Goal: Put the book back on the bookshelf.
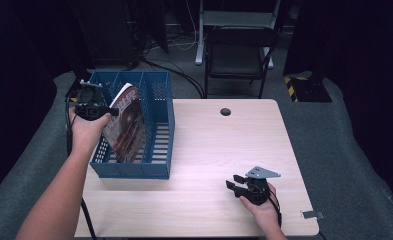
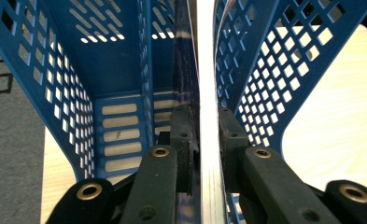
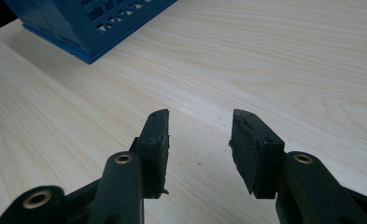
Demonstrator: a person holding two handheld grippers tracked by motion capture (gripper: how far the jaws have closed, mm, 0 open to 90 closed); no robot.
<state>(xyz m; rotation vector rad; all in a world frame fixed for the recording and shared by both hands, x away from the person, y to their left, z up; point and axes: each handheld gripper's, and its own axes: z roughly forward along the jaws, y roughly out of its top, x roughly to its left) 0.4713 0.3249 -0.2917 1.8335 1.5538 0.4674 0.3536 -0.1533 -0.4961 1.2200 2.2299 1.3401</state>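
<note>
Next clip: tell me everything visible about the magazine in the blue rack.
The magazine is thin and glossy-looking, its cover printed in dark reds and browns with a pale edge. It stands on edge in the blue rack, leaning so its top tilts toward the rack's left side. The left tongs have its edge between their pads, at the top corner in the high view. Its cover text is too small to read.
</note>
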